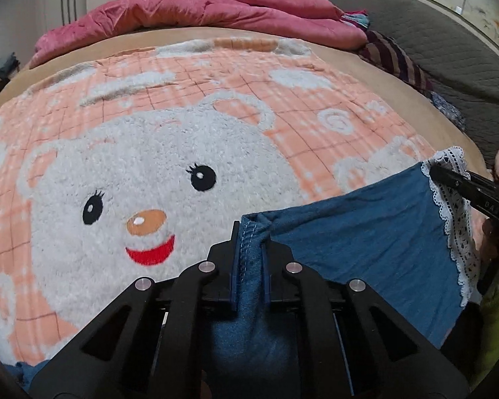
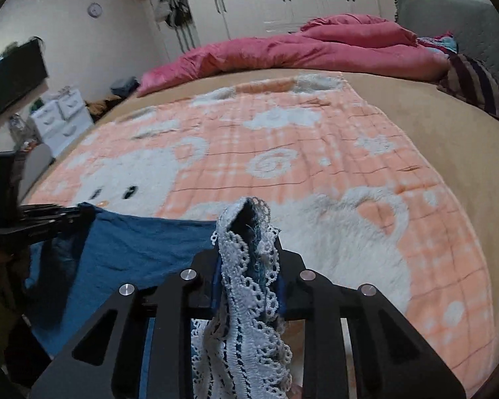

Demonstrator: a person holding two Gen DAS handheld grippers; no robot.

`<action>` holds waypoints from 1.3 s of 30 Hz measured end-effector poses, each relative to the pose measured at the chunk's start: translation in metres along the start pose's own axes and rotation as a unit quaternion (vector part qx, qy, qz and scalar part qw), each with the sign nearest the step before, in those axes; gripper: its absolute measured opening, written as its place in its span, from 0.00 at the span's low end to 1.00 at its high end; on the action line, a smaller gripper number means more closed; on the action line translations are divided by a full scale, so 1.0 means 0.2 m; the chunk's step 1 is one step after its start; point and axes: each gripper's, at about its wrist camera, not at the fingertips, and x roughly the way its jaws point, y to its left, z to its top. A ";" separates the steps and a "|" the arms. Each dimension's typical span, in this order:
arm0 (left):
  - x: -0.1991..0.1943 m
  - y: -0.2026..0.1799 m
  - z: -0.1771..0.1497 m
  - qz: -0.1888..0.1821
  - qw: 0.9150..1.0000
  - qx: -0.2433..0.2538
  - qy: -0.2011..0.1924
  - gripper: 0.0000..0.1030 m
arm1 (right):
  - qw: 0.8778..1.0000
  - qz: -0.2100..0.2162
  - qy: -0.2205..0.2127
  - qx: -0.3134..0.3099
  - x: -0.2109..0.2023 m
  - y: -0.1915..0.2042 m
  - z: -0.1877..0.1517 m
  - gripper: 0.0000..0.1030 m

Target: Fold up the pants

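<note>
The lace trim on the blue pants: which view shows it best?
The right wrist view: the lace trim bunches close up between the right gripper's jaws, its pattern clear. The left wrist view shows it only as a thin strip at the pants' far edge.

Pants (image 1: 366,232): lower part runs off the bottom edge in both views, full length not visible. Lace hem (image 2: 246,299) bunches over the right gripper (image 2: 249,259), hiding its pads. Hand holding the right gripper cut off at left wrist view's right edge.

You hold blue pants (image 1: 366,232) trimmed with white lace (image 2: 246,316). At twelve o'clock lies your peach checked blanket (image 1: 282,126) with a white bear face (image 1: 143,179), then a pink quilt (image 1: 216,13) beyond.
</note>
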 end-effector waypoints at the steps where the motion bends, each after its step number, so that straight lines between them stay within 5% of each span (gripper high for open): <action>1: 0.03 0.00 0.00 0.005 1.000 0.002 0.003 0.04 | 1.000 -0.009 0.014 -0.005 0.04 -0.01 0.01 0.22; 6: 0.16 -0.01 -0.04 0.033 0.999 0.013 0.022 0.05 | 0.996 -0.039 0.075 -0.021 0.21 -0.02 -0.04 0.27; 11: 0.16 0.07 -0.05 0.028 0.999 -0.018 0.009 0.18 | 0.995 -0.077 0.061 -0.011 0.19 -0.06 -0.05 0.55; 13: 0.11 0.11 -0.05 0.035 0.999 -0.031 0.000 0.28 | 0.996 -0.080 0.041 0.006 0.14 -0.10 -0.07 0.58; 20: -0.20 0.15 -0.19 0.038 0.997 -0.060 -0.041 0.38 | 0.993 -0.090 -0.059 0.046 -0.25 -0.11 -0.11 0.62; 23: -0.35 0.19 -0.32 0.038 0.995 -0.081 -0.047 0.42 | 0.994 -0.085 -0.068 0.031 -0.36 -0.03 -0.18 0.64; 34: -0.59 0.19 -0.68 0.128 0.990 -0.050 -0.029 0.57 | 0.991 -0.053 0.017 -0.119 -0.36 0.53 -0.44 0.64; 39: -0.55 0.29 -0.76 0.147 0.987 -0.064 -0.009 0.58 | 0.981 -0.105 0.103 -0.127 -0.23 0.54 -0.53 0.64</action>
